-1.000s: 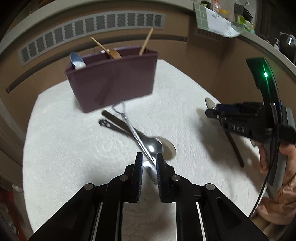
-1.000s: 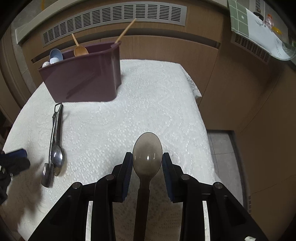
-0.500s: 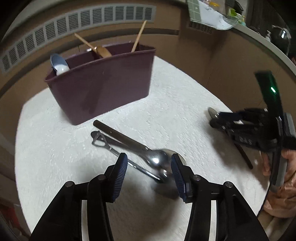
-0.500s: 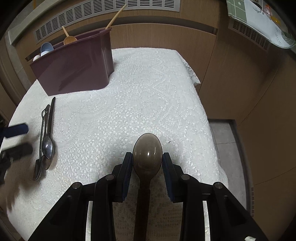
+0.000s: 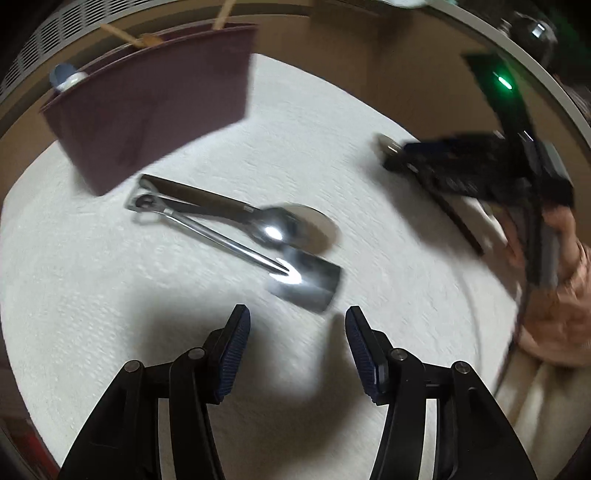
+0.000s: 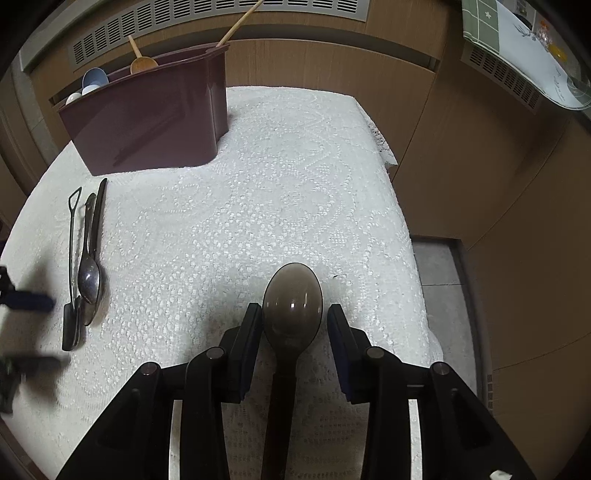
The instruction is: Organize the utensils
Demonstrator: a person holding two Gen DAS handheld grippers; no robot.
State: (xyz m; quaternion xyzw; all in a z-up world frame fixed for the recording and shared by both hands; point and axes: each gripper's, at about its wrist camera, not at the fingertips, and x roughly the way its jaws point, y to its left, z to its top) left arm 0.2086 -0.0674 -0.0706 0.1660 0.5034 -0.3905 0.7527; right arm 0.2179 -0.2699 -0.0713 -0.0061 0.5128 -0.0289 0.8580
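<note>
A maroon utensil holder point(image 5: 155, 110) stands at the back of the white lace cloth point(image 5: 332, 147); it also shows in the right wrist view point(image 6: 147, 118). A metal spoon point(image 5: 273, 227), a small shovel-shaped spatula point(image 5: 303, 280) and a dark-handled utensil point(image 5: 192, 194) lie together ahead of my left gripper point(image 5: 297, 343), which is open and empty just short of them. My right gripper point(image 6: 291, 325) is open around the bowl of a translucent brown spoon point(image 6: 293, 306) that lies between its fingers. The right gripper also shows in the left wrist view point(image 5: 461, 162).
The holder contains a wooden spoon point(image 6: 142, 62), a wooden stick point(image 6: 240, 22) and pale blue and white spoons point(image 6: 92, 79). The cloth's right edge point(image 6: 402, 221) drops to the floor. Wooden cabinet panels with vents point(image 6: 221, 11) stand behind the table.
My left gripper has opened wide and come down closer to the metal utensils. My right gripper has opened slightly around the brown spoon.
</note>
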